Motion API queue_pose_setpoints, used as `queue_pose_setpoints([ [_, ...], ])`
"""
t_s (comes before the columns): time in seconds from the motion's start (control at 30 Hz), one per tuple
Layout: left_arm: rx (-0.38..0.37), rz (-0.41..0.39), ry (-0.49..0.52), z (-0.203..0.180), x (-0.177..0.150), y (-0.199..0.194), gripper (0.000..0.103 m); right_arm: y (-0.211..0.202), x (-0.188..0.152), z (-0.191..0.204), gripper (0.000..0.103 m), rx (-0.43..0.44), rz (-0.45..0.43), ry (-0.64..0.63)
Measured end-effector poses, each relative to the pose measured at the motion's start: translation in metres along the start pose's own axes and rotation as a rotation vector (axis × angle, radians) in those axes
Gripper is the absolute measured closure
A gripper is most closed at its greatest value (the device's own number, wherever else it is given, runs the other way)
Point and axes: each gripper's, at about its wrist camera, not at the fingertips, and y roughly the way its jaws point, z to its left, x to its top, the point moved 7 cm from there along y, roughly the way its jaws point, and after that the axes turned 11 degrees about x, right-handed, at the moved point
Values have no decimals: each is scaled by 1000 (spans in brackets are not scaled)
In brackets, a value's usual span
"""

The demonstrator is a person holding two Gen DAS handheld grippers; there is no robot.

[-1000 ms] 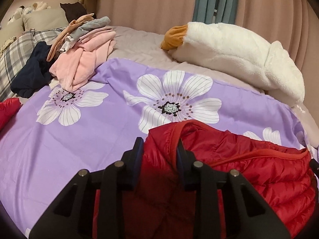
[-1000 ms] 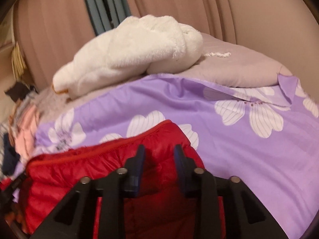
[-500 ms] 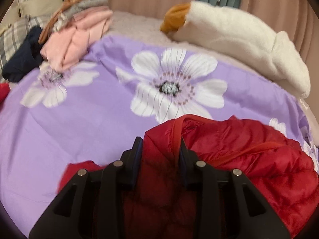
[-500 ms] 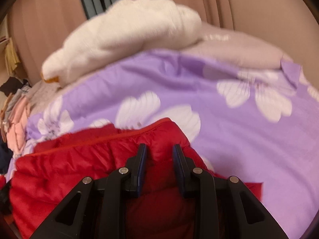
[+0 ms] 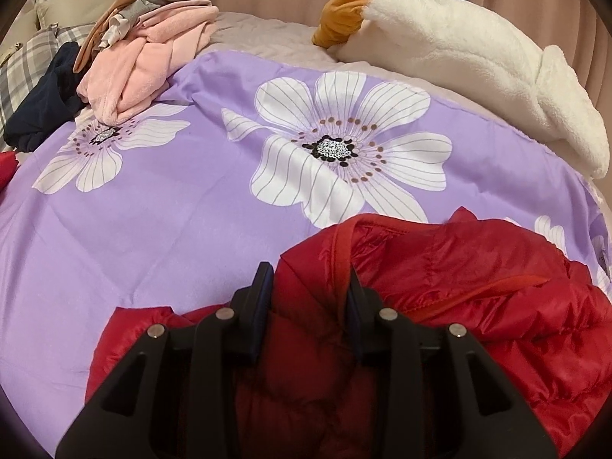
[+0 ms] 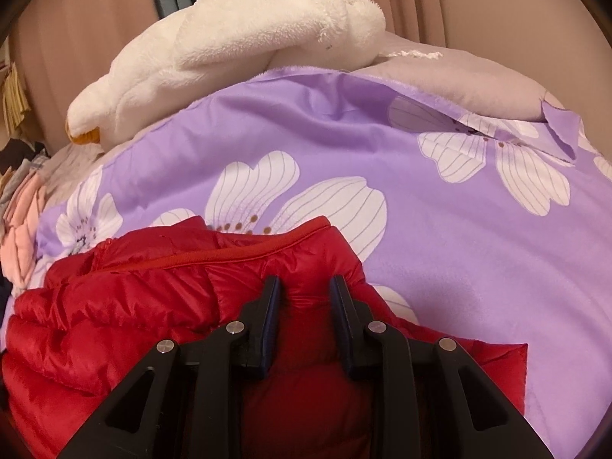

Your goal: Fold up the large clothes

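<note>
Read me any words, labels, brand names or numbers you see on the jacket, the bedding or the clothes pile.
None: no readable text in either view.
Red jacket: no tag or logo showing.
Purple duvet: flower print only.
Clothes pile: nothing printed in sight.

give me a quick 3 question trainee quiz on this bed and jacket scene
1. True or false: the red puffer jacket lies on the purple floral sheet.
2. What sits between the jaws of the left gripper and the right gripper?
3. Which lies at the far edge of the bed: A) the white fleece garment B) a laptop C) a shoe box?

Key
1. True
2. Folds of the red jacket, in both
3. A
</note>
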Motion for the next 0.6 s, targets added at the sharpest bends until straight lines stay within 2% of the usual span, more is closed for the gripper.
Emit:
queue_pose_setpoints([
  [0.1, 40, -9, 27, -2, 2, -4, 65, -3, 2, 2, 75, -18, 3, -8],
  [0.17, 59, -11, 41, -1, 3, -10, 61, -9, 4, 3, 75, -22, 4, -6],
  [0.23, 51, 2, 64, 2, 3, -19, 59, -25, 6, 4, 74, 38, 13, 20],
  [0.3, 23, -22, 91, 10, 3, -41, 57, -44, 5, 7, 74, 96, 4, 35],
  [0.37, 3, -42, 72, 25, -3, -71, 57, -66, 2, 9, 73, 92, 13, 26],
  [0.4, -9, -39, 51, 32, -8, -83, 54, -74, 0, 9, 69, 92, 15, 25],
  [0.47, -89, -15, -23, 50, -21, -109, 36, -100, -8, 8, 66, 119, 4, 46],
  [0.5, -115, 1, -54, 57, -27, -117, 21, -111, -13, 6, 64, 135, -7, 65],
  [0.53, -130, 21, -104, 70, -36, -126, 16, -126, -19, 3, 54, 158, -14, 96],
  [0.57, -133, 29, -140, 80, -43, -132, 17, -138, -26, 0, 45, 183, -20, 128],
  [0.6, -135, 46, -155, 88, -52, -136, 17, -146, -30, -2, 25, 205, -22, 153],
])
